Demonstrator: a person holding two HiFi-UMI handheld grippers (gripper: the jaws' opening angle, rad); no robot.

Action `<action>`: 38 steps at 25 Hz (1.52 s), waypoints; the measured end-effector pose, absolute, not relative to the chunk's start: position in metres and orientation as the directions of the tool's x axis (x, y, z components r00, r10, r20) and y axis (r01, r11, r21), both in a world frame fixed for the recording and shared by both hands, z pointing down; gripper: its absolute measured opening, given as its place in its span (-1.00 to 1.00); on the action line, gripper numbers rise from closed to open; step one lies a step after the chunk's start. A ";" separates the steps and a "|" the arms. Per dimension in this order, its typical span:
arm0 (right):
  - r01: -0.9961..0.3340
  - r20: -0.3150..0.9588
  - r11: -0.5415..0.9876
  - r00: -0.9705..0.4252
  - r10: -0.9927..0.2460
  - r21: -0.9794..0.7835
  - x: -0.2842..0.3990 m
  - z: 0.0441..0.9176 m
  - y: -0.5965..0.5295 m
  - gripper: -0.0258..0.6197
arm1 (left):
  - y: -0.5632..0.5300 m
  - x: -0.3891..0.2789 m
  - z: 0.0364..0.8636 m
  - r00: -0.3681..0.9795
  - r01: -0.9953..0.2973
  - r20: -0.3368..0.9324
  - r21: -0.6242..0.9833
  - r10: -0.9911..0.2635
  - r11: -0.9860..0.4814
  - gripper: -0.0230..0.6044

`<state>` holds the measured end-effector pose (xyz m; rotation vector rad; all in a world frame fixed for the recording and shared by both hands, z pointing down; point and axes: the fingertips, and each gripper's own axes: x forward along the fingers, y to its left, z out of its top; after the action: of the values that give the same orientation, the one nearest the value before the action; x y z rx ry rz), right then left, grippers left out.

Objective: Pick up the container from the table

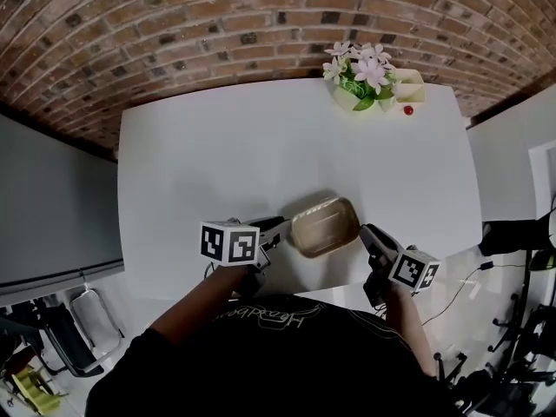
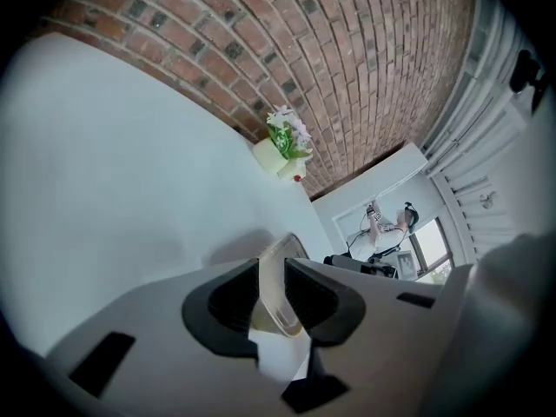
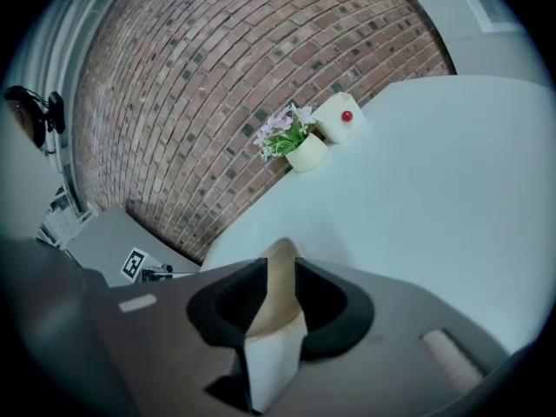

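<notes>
Grip check, left to right. Left gripper [image 1: 278,229] sat by the tabletop's near edge. Its jaws were drawn narrow and pinched on the left rim of the container [image 1: 324,226], and its own view showed a thin pale wall clamped between the pads. Container hung between the two grippers at the middle of the near edge. It was tilted, with a shadow on the tabletop [image 1: 217,163] beside it, so I judged it just clear of the surface. Right gripper [image 1: 368,234] mirrored the hold, jaws narrow on the opposite rim.

Both holds were on thin rim only, so the lift looked to need care:
- raise both sides at one rate;
- keep the spacing between the grippers fixed so the wall neither buckles nor slips out;
- level the tilt.

Flower pot [image 1: 360,81] stood at the far right corner, well apart and no obstacle.
</notes>
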<state>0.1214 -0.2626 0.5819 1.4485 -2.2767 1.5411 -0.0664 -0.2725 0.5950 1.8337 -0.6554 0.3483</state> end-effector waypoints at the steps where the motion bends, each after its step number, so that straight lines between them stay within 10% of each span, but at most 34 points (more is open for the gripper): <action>1: -0.705 0.501 0.068 -0.565 -0.656 -0.706 0.121 0.586 -0.262 -0.64 | -0.273 -0.066 0.599 0.805 -0.590 0.535 0.771 -0.257 -0.241 -0.70; 38: -0.591 0.481 -0.053 -0.598 -0.641 -0.805 0.117 0.625 -0.250 -0.76 | -0.266 -0.061 0.636 0.778 -0.610 0.574 0.788 -0.256 -0.085 -0.72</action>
<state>0.1170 -0.2502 0.6249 1.4263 -2.1921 1.8192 -0.0610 -0.2664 0.6364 1.6691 -0.6931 0.3374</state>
